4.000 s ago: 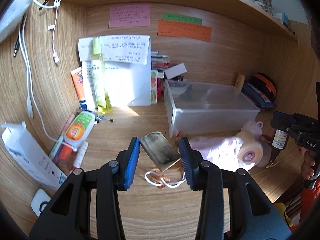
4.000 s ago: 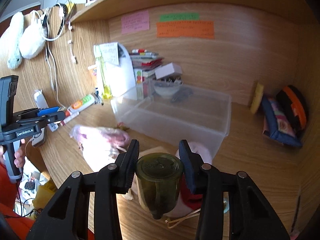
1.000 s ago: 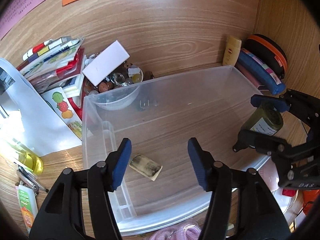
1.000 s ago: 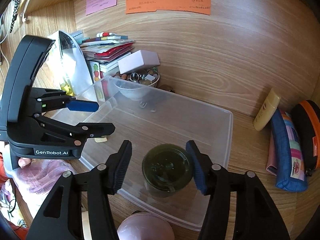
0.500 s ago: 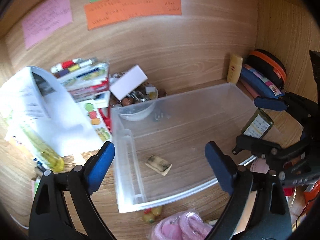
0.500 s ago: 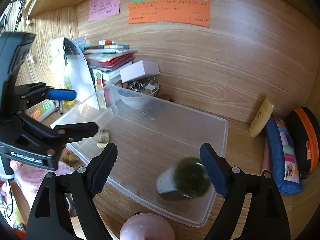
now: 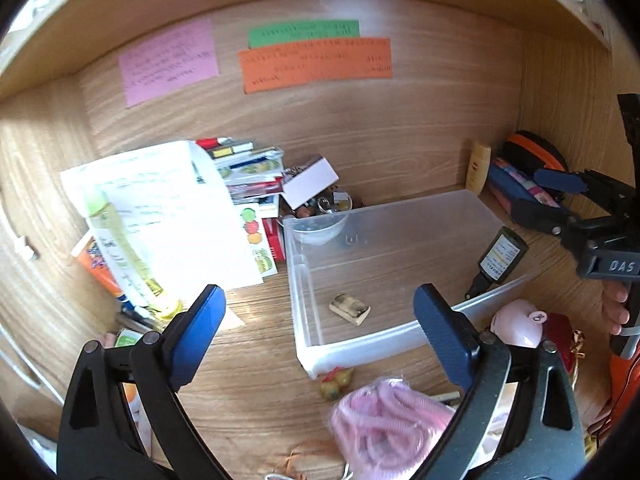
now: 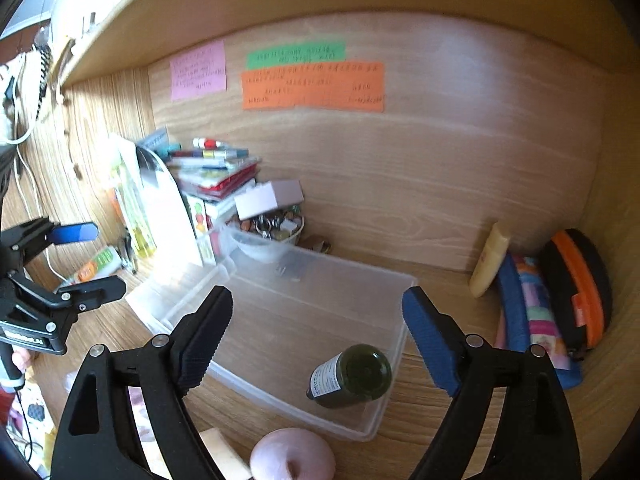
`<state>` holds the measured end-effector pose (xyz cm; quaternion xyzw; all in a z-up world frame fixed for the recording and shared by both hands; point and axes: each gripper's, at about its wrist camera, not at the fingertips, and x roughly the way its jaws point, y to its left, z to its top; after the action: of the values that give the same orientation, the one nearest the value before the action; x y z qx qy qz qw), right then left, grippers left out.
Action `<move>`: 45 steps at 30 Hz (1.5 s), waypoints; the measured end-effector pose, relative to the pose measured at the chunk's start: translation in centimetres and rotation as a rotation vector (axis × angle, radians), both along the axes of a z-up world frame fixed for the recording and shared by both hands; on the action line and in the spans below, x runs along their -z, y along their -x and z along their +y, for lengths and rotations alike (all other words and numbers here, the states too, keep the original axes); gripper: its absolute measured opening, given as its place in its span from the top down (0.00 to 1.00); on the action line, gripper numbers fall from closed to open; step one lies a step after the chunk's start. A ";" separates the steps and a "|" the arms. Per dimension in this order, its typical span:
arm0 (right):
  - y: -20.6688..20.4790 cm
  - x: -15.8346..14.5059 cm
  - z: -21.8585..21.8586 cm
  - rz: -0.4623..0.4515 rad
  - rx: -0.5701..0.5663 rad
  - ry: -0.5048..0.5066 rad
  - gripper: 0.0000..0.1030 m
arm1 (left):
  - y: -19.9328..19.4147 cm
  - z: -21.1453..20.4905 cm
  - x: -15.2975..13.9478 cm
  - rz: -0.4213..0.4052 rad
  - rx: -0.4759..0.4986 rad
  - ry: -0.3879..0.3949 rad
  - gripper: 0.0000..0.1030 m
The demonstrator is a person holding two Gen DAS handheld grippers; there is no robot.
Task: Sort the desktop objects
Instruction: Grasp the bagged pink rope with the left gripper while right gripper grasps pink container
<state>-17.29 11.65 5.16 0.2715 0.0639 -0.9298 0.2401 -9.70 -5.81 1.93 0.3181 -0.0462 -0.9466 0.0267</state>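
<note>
Jaws of the left gripper (image 7: 318,322) stand wide apart with nothing between them in the left wrist view; they have just been opening. Beyond them sits the clear bin (image 7: 356,346) on the desk (image 7: 256,380), and the small tan block (image 7: 350,309) lies flat on the bin's floor near its left wall, free of any grip. It appears to have been let go there on purpose, since the bin looks like the collecting place for the sorting. The bottle (image 7: 500,260) leans inside the bin against its right wall, cap end down. Outside the front wall lie things probably not yet sorted: a pink cord (image 7: 384,420), a small yellow-green toy (image 7: 336,384) touching the bin's corner, and a pink round thing (image 7: 518,326). The right gripper (image 7: 560,204) shows at the right edge, held by a hand (image 7: 616,308).

From the right wrist view, the right gripper (image 8: 316,336) also has its jaws spread, having just been opening, and they hold nothing. The bottle (image 8: 350,376) lies tipped in the bin's (image 8: 392,400) near right corner, below and clear of the pads; it seems dropped in, not stood up, which is enough for sorting. The left gripper (image 8: 76,256) hangs at the left beside the bin, open too. A tube (image 8: 490,260) and pouches (image 8: 540,312) rest against the back corner, well apart from the bin.
</note>
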 end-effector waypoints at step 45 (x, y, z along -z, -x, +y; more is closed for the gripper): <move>-4.6 8.7 3.0 -0.232 -0.024 -0.091 0.22 | -2.4 -0.1 10.2 -0.336 0.052 -0.084 0.02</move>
<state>-12.65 14.69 -3.53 0.3873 0.0811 -0.8853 0.2442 -7.34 -5.92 -8.24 0.4714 -0.0186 -0.8815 -0.0192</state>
